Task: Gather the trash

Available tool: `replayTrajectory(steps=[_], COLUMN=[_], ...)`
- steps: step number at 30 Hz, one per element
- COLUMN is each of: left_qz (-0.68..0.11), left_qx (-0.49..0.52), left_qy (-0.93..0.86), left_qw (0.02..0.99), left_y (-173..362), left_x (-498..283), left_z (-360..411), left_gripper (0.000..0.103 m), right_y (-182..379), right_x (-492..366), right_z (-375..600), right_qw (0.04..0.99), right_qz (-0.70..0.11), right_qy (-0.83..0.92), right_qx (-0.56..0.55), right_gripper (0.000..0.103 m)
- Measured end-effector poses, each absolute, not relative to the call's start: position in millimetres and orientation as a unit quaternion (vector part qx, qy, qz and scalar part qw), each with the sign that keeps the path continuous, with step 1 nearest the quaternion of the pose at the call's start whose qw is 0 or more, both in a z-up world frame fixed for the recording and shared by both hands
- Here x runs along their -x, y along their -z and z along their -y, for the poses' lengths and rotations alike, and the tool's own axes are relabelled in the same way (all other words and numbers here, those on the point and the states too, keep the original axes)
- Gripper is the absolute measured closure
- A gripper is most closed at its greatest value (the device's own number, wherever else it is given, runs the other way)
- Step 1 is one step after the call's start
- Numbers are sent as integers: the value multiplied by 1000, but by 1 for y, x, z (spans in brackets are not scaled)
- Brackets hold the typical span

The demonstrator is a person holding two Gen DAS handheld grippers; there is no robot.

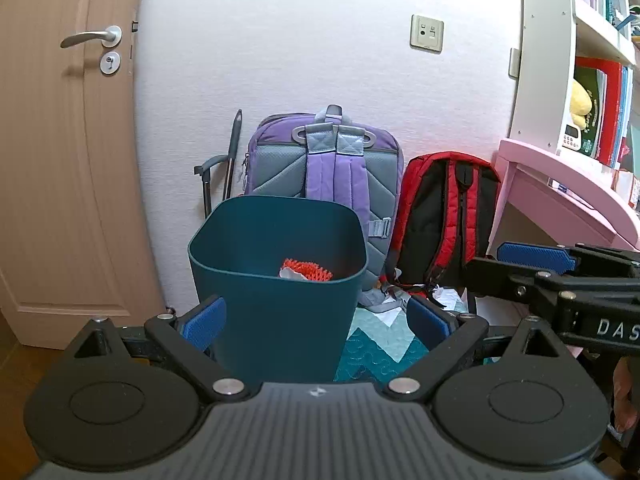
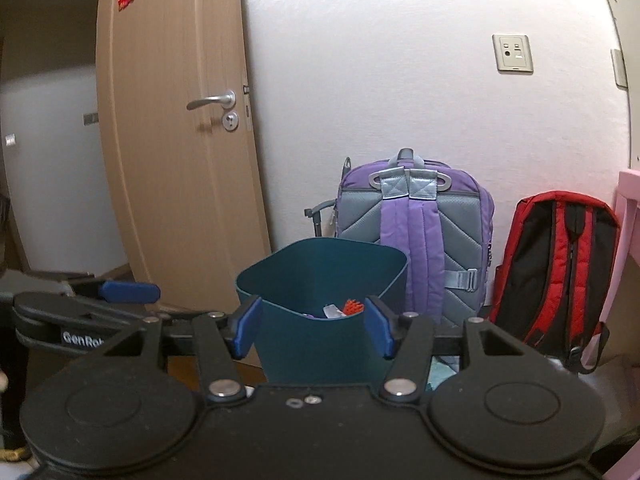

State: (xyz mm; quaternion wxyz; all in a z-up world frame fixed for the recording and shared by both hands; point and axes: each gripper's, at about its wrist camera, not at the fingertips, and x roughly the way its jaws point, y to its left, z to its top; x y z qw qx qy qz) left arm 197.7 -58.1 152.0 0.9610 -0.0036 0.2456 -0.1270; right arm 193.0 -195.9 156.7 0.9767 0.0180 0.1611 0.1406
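Observation:
A dark teal waste bin (image 1: 276,280) stands on the floor in front of both grippers. Inside it lie an orange spiky piece with white paper (image 1: 306,270), which also show in the right wrist view as scraps (image 2: 346,309) in the bin (image 2: 320,276). My left gripper (image 1: 316,324) is open just short of the bin, its blue pads standing either side of the bin's near wall and empty. My right gripper (image 2: 314,326) is open too, level with the bin's near rim, holding nothing. Crumpled white paper (image 1: 444,296) lies on the floor by the red backpack.
A purple backpack (image 1: 324,168) and a red backpack (image 1: 448,216) lean on the wall behind the bin. A wooden door (image 1: 68,160) stands left, a pink desk (image 1: 560,184) with shelves right. A teal zigzag rug (image 1: 380,344) lies beside the bin.

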Motion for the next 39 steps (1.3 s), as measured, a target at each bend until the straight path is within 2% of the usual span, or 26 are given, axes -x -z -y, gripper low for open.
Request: replayTrajectory(steps=[35,37,39], left_qz=[-214,-211,-206], left_qx=[19,20,22], left_qy=[109,109,108], left_qw=[970,971,972], left_y=[-177,-178,-179], left_x=[-163,-162,-160], left_z=[51,51,51], left_gripper=[5,0,0], right_y=[-175,-176,-176], right_x=[-155,-153,-152], right_z=[185,185,185], right_qw=[979,979,979], right_qz=[-141,-139,-138], right_qy=[-150,-150,-150], right_qx=[-11,-9,-8], right_gripper=[46,46,46])
